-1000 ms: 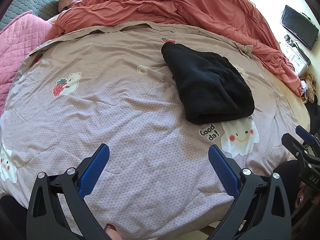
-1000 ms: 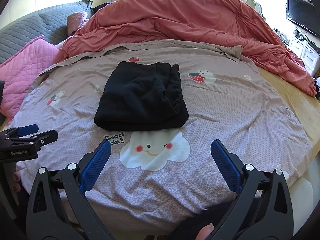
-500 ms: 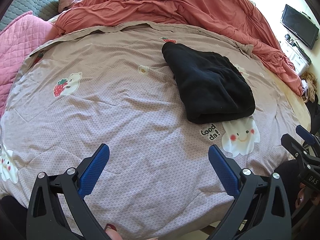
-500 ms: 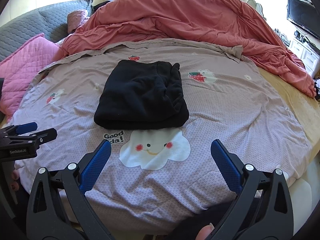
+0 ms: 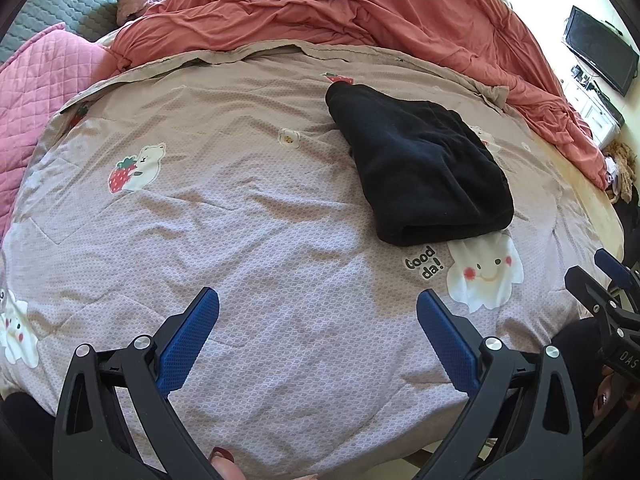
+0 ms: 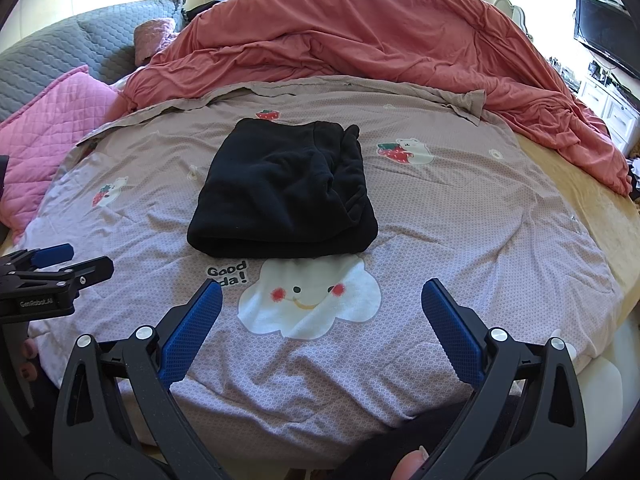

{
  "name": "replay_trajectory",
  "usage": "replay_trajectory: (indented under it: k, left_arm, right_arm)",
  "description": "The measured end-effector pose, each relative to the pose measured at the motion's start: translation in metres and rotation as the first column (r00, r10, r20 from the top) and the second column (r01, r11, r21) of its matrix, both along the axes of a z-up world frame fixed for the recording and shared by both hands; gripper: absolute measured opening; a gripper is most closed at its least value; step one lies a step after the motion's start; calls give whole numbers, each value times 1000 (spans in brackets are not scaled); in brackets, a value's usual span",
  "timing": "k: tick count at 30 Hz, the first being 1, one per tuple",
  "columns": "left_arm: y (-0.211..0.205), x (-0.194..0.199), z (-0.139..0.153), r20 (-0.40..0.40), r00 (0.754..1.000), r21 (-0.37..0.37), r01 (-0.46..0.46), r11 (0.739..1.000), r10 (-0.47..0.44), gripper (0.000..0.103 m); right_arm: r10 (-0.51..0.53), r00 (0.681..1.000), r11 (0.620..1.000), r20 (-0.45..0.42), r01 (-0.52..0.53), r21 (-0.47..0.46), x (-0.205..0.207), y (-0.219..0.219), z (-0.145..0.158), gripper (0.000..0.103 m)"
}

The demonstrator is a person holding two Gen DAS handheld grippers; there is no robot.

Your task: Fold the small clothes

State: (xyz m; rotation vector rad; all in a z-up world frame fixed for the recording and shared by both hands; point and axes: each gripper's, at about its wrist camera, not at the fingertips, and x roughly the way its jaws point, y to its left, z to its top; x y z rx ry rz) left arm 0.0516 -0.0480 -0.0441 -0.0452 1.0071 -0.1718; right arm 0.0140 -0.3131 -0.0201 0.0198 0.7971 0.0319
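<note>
A black garment (image 6: 284, 190) lies folded into a thick rectangle on the mauve printed blanket (image 6: 460, 220), just beyond a white cloud print. It also shows in the left wrist view (image 5: 420, 164), to the right of centre. My left gripper (image 5: 318, 312) is open and empty, held above the blanket's near part, left of the garment. My right gripper (image 6: 322, 300) is open and empty, held over the cloud print in front of the garment. Each gripper appears at the edge of the other's view.
A rumpled red duvet (image 6: 380, 36) is heaped behind the blanket. A pink quilted pillow (image 6: 52, 120) and a grey headboard (image 6: 60, 52) are at the left. A TV (image 6: 604, 36) and white cabinet stand at the right. The bare yellow mattress (image 6: 580, 200) shows at the right edge.
Both grippers have drifted slightly; the garment sits a little lower in the views. Nothing was grasped or released.
</note>
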Motion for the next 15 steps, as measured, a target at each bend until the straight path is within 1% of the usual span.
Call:
replay_trajectory:
  k: [3, 6, 9, 13, 15]
  left_arm:
    - [0, 0, 0, -1, 1000, 7, -3, 1000, 3, 99]
    - [0, 1, 1, 2, 1000, 30, -8, 1000, 7, 99]
    - [4, 6, -1, -26, 999, 63, -43, 997, 44, 99]
    - [22, 12, -4, -57, 996, 27, -62, 998, 64, 99]
    - [45, 19, -2, -63, 993, 5, -100, 995, 100, 99]
  right_arm:
    - [1, 1000, 1000, 1, -1, 0, 2, 1, 1, 94]
    - [-1, 1000, 1000, 2, 1, 1, 1, 0, 0, 94]
    - [-16, 1000, 1000, 9, 16, 8, -4, -8, -1, 94]
    - [-68, 997, 997, 41, 66, 45, -12, -30, 5, 94]
    - [-135, 988, 988, 78, 128, 90, -18, -57, 16, 94]
